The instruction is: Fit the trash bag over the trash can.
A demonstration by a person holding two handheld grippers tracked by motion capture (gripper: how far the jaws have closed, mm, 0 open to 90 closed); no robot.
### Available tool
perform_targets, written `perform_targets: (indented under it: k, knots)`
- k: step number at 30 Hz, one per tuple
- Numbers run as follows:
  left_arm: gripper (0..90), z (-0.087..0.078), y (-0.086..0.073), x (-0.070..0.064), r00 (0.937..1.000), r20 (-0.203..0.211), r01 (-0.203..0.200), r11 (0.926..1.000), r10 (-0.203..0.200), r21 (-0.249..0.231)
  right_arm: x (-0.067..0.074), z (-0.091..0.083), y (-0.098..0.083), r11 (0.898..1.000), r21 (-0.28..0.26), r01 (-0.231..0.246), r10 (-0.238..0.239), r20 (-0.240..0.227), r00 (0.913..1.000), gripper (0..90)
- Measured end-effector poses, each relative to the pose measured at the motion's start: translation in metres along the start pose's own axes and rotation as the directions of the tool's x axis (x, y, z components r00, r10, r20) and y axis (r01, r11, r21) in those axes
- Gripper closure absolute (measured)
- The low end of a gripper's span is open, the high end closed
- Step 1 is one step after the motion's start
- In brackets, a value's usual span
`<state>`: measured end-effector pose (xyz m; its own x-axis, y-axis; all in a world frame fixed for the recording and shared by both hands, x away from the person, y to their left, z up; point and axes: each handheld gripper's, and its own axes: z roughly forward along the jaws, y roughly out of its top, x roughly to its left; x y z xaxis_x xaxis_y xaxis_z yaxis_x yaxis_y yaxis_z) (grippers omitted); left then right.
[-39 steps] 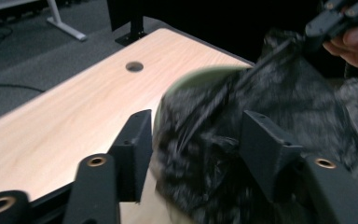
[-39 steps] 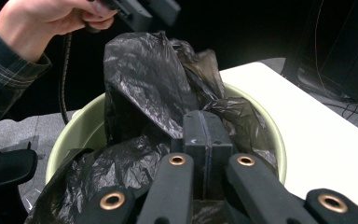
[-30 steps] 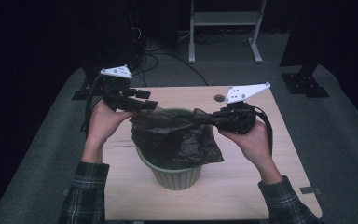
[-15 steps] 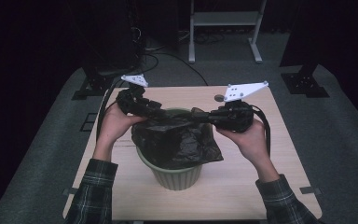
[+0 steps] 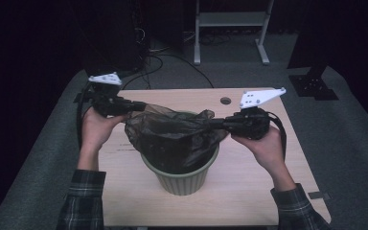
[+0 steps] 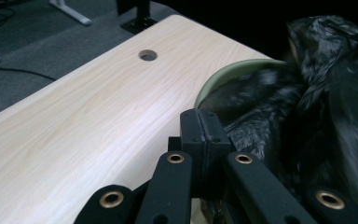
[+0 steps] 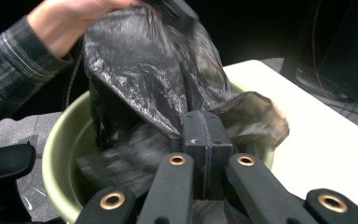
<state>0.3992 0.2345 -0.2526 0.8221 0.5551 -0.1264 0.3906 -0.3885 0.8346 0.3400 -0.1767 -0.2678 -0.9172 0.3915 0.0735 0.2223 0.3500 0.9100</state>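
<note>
My left gripper (image 5: 136,105) is out at the far left corner of the wooden table (image 5: 249,191), held level and pointing inward, my left hand (image 5: 96,127) cupped under its body with the forearm running straight back toward me. Its jaws have just been closing and now stand pressed together on the left edge of the black plastic bag (image 5: 172,134) — in the left gripper view the pads (image 6: 204,135) meet with the crinkled film bunched beside them. My right gripper (image 5: 215,122) mirrors it from the other side, level and aimed left, my right hand (image 5: 261,143) wrapped beneath it, wrist bent slightly. Its jaws are clamped on the bag's right edge; the right gripper view shows film caught at the closed pads (image 7: 204,140). Between the two grips the bag is stretched wide across the mouth of the green ribbed bin (image 5: 184,175) — its lower part hangs down inside. The bin stands upright at mid-table, just in front of me.
</note>
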Motion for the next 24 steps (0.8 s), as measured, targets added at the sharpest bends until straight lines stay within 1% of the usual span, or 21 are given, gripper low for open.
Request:
perform_targets:
  k: [4, 8, 9, 10, 11, 12, 13, 14, 15, 17, 19, 20, 21, 22, 23, 24]
  knots:
    - [89.9, -0.024, -0.019, 0.002, 0.9987, -0.036, 0.034, 0.9988, -0.035, -0.036, -0.005, -0.016, -0.011, 1.000, 0.000, -0.025, 0.025, 0.021, 0.9995, 89.8]
    - [89.9, -0.041, -0.039, -0.004, 0.9968, -0.061, 0.049, 0.9968, -0.053, -0.064, -0.003, -0.030, -0.024, 0.999, 0.020, -0.038, 0.038, 0.038, 0.9986, 89.8]
    - [89.9, -0.044, -0.044, -0.006, 0.9969, -0.057, 0.049, 0.9961, -0.054, -0.073, -0.003, -0.034, -0.029, 0.999, 0.027, -0.044, 0.043, 0.042, 0.9982, 89.8]
    - [89.9, -0.044, -0.048, -0.008, 0.9981, -0.035, 0.048, 0.9953, -0.051, -0.084, -0.003, -0.037, -0.034, 0.998, 0.036, -0.053, 0.052, 0.043, 0.9977, 89.8]
    - [89.9, -0.044, -0.051, -0.011, 0.9986, -0.026, 0.044, 0.9953, -0.047, -0.086, -0.002, -0.040, -0.039, 0.997, 0.038, -0.063, 0.062, 0.030, 0.9976, 89.8]
    - [89.9, -0.042, -0.053, -0.015, 0.9989, -0.029, 0.035, 0.9963, -0.037, -0.079, 0.000, -0.041, -0.044, 0.997, 0.046, -0.068, 0.067, 0.023, 0.9975, 89.8]
    - [89.9, -0.038, -0.055, -0.021, 0.9994, -0.027, 0.020, 0.9969, -0.022, -0.077, 0.002, -0.041, -0.049, 0.996, 0.064, -0.067, 0.065, 0.028, 0.9975, 89.8]
    - [89.9, -0.036, -0.056, -0.024, 0.9996, -0.025, 0.015, 0.9970, -0.017, -0.076, 0.005, -0.041, -0.054, 0.994, 0.085, -0.067, 0.065, 0.031, 0.9974, 89.8]
    - [89.9, -0.034, -0.057, -0.027, 0.9996, -0.027, 0.005, 0.9975, -0.007, -0.070, 0.006, -0.041, -0.057, 0.993, 0.095, -0.064, 0.061, 0.034, 0.9976, 89.8]
    - [89.9, -0.031, -0.058, -0.031, 0.9999, -0.017, -0.001, 0.9974, 0.000, -0.072, 0.007, -0.043, -0.065, 0.991, 0.108, -0.074, 0.070, 0.033, 0.9970, 89.7]
    - [89.9, -0.027, -0.058, -0.034, 0.9999, -0.010, -0.005, 0.9975, 0.004, -0.070, 0.006, -0.047, -0.069, 0.992, 0.095, -0.086, 0.084, 0.032, 0.9960, 88.1]
    - [89.9, -0.025, -0.057, -0.035, 1.0000, -0.006, -0.005, 0.9978, 0.005, -0.066, 0.006, -0.049, -0.070, 0.992, 0.091, -0.088, 0.086, 0.031, 0.9958, 81.0]
    - [89.8, -0.024, -0.057, -0.035, 1.0000, -0.004, -0.006, 0.9979, 0.006, -0.065, 0.005, -0.052, -0.070, 0.992, 0.078, -0.096, 0.093, 0.039, 0.9949, 75.3]
    - [89.8, -0.023, -0.056, -0.035, 0.9999, -0.001, -0.010, 0.9981, 0.010, -0.060, 0.005, -0.055, -0.068, 0.993, 0.062, -0.099, 0.096, 0.042, 0.9945, 73.3]
    - [89.8, -0.022, -0.056, -0.035, 1.0000, -0.001, -0.009, 0.9982, 0.009, -0.059, 0.004, -0.058, -0.065, 0.995, 0.046, -0.094, 0.091, 0.053, 0.9944, 69.4]
    - [89.9, -0.021, -0.056, -0.035, 1.0000, 0.000, -0.009, 0.9982, 0.009, -0.059, 0.003, -0.061, -0.061, 0.995, 0.030, -0.097, 0.095, 0.063, 0.9935, 68.8]
